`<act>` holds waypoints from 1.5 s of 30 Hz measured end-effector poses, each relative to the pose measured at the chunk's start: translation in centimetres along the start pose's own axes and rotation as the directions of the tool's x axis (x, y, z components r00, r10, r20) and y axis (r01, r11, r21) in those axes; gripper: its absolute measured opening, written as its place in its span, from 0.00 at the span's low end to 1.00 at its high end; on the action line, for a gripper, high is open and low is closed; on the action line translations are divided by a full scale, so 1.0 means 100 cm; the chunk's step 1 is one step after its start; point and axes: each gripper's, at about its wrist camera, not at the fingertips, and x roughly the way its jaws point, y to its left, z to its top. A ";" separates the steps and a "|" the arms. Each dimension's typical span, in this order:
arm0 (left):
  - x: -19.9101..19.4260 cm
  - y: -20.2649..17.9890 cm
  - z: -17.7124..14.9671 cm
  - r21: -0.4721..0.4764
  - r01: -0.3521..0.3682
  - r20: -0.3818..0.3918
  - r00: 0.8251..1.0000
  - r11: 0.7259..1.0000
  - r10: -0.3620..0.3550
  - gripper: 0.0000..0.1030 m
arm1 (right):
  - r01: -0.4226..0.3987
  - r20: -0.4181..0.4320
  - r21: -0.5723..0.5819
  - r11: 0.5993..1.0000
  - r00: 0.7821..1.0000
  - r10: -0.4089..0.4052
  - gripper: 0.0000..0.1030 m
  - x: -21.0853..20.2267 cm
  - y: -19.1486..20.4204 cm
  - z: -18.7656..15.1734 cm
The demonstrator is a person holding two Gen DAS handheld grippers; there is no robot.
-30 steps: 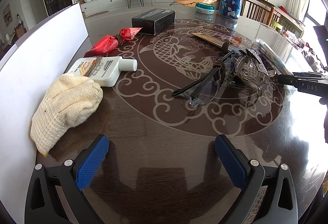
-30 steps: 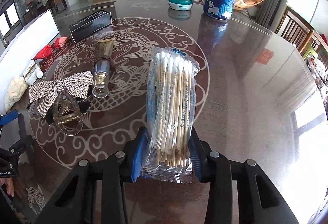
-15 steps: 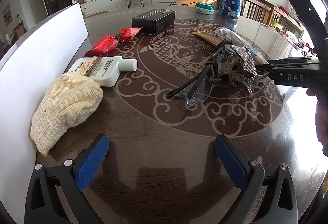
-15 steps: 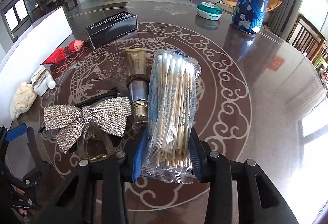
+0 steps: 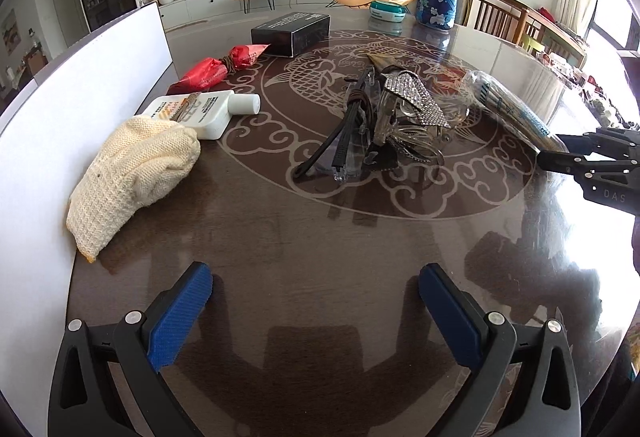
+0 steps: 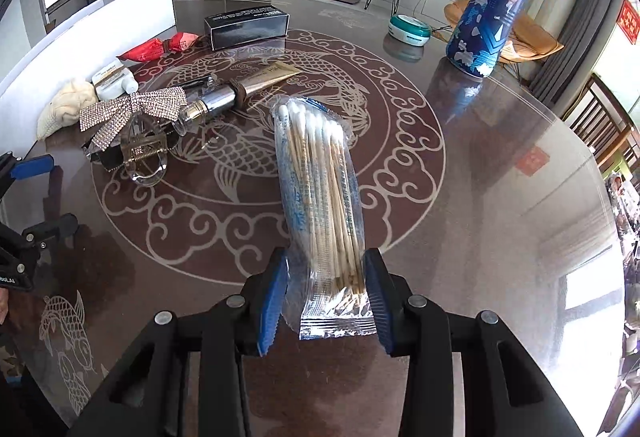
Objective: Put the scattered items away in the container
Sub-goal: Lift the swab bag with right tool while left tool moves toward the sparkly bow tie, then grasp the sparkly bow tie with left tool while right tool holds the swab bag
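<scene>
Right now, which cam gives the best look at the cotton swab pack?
Right wrist view: the cotton swab pack fills the centre, swab tips and wrapper print clear, its lower end clamped in the right hand-held gripper. The left wrist view shows it only side-on at the right edge, glary and partly cut off.

left wrist: low, near table (image 5: 320, 237) | right wrist: higher | shared: table centre

Right tongs (image 5: 554, 153) — body cut off by the left view's right edge. White board (image 5: 60, 125) runs out of frame at left. Glasses (image 5: 348, 133) partly buried under the sequin bow clip (image 5: 412, 105). Print on the swab packet (image 6: 320, 197) — too small to read.
</scene>
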 end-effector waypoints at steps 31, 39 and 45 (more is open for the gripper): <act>0.059 -0.059 0.108 0.056 0.156 0.052 0.986 0.986 -0.159 0.42 | -0.007 0.094 0.217 0.976 0.995 -0.014 0.74 -0.001 -0.036 -0.039; 0.011 -0.067 0.031 0.115 0.118 0.046 0.991 0.986 -0.124 0.46 | -0.009 0.095 0.218 0.976 0.995 -0.012 0.74 -0.001 -0.037 -0.039; -0.002 -0.071 0.002 0.128 0.078 0.027 0.996 0.989 -0.082 0.88 | -0.011 0.089 0.217 0.976 0.996 -0.008 0.82 0.001 -0.037 -0.039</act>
